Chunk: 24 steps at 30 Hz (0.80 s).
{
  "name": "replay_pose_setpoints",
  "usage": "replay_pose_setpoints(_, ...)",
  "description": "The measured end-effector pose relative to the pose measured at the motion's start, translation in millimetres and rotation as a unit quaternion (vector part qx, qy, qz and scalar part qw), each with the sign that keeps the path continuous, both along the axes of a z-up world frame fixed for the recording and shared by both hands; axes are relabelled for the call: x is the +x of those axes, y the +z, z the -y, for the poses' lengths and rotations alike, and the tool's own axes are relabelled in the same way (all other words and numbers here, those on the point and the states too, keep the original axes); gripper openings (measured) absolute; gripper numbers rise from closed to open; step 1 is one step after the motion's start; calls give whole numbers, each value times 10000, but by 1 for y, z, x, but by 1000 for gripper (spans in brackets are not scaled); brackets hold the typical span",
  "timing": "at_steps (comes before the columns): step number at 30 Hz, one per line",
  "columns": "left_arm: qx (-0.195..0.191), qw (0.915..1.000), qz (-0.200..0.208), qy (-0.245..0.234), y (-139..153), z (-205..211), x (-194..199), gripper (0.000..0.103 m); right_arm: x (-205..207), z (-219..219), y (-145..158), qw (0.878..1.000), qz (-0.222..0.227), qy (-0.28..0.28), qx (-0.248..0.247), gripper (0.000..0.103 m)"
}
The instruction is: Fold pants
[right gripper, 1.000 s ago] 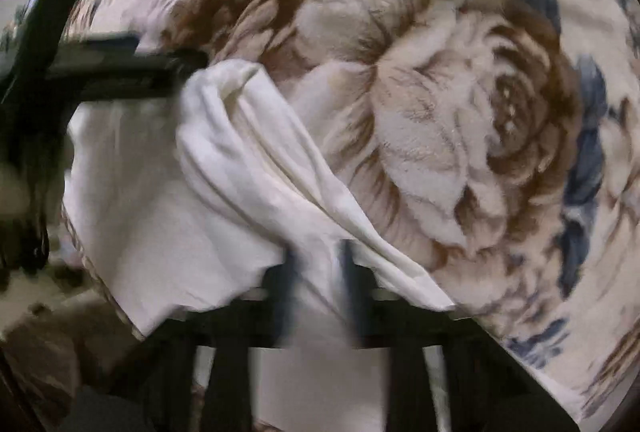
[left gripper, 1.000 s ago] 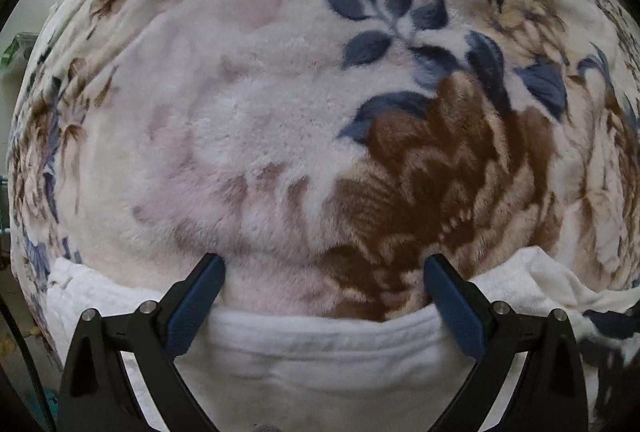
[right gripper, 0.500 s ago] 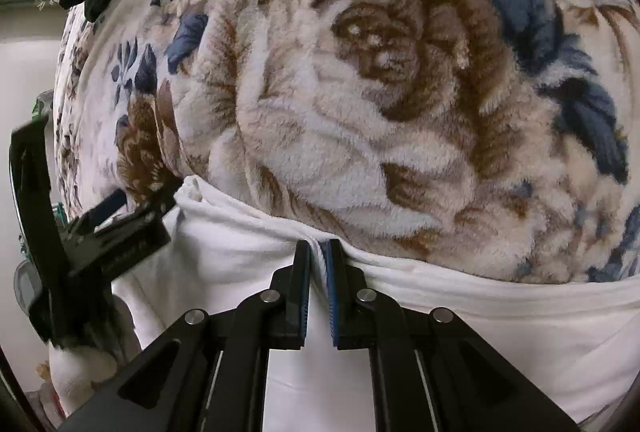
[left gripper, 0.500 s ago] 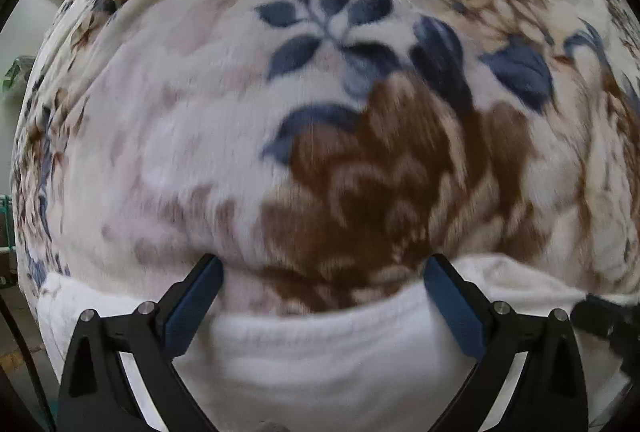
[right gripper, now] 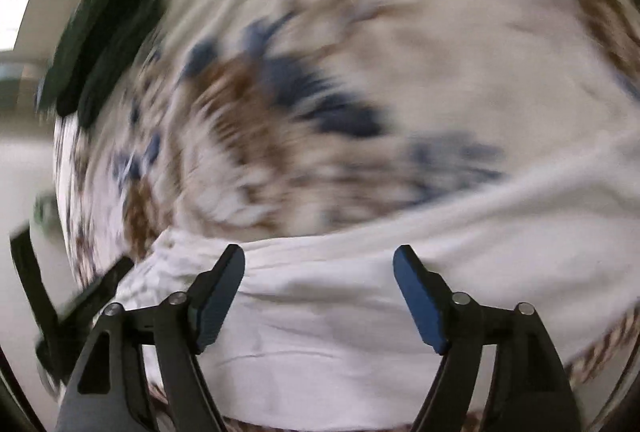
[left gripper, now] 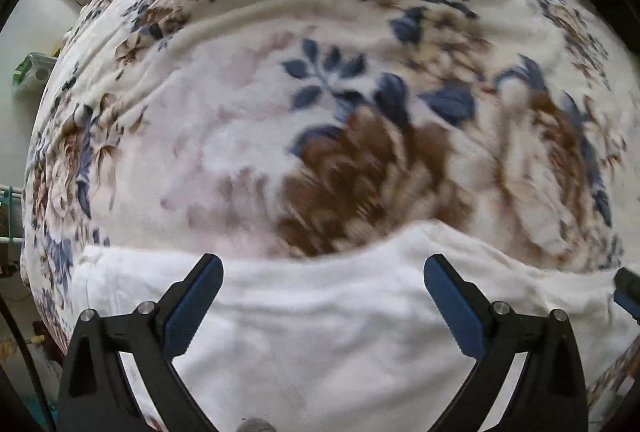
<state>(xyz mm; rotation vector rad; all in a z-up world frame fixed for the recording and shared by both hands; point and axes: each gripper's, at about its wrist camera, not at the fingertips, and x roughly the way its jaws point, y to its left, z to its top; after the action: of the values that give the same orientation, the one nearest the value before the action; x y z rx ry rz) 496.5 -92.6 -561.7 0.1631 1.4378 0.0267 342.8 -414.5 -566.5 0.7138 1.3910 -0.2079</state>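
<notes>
White cotton pants (left gripper: pixel 320 316) lie folded on the floral plush blanket (left gripper: pixel 248 135). My left gripper (left gripper: pixel 323 284) hangs spread; right gripper (right gripper: pixel 319 272) is opening, nothing pinched. Through blur, a pad may snag the fold.

we see the white pants (left gripper: pixel 320 320) lying flat on the floral blanket (left gripper: pixel 248 135), folded into a broad band that runs left to right across the lower part of the left wrist view. the cloth is plain and smooth, with faint creases. its far edge is a soft, slightly curved fold line. in the blurred right wrist view the same pants (right gripper: pixel 328 304) stretch across the frame, gathered and wrinkled at the left end, with one long crease near the bottom.
</notes>
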Motion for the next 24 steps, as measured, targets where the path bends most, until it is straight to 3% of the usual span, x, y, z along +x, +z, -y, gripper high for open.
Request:
replay_pose_setpoints(6, 143, 9993, -127, -327, -6, 64, -39, 103, -116, 76, 15, 9879, -48, -1492, -426, 83)
replay_pose_setpoints(10, -81, 9982, -119, -580, -1, 120, -75, 103, -202, 135, 8, 9589, 242, -2819, -223, 83)
replay_pose_setpoints(13, 17, 9949, -56, -1007, 0, 180, -103, 103, -249, 189, -15, 9374, 348, -3466, 39, 83)
replay_pose_setpoints(15, -192, 9923, -235, -1204, -10, 218, -124, 103, -275, 221, -36, 9244, 480, -3768, 344, 83)
replay_pose_setpoints(19, -257, 9886, -585, -1362, -36, 260, -150, 103, -289, 249, -90, 9049, 913, -3949, 1298, 83)
replay_pose_setpoints(22, -193, 9875, -857, -1311, -59, 270, -156, 103, -283, 256, -94, 9021, 1598, -3679, 1590, 83)
replay_pose_setpoints(24, -240, 9879, -969, -1185, -69, 270, -154, 103, -277, 258, -95, 8901, 2139, -3491, 2002, 83)
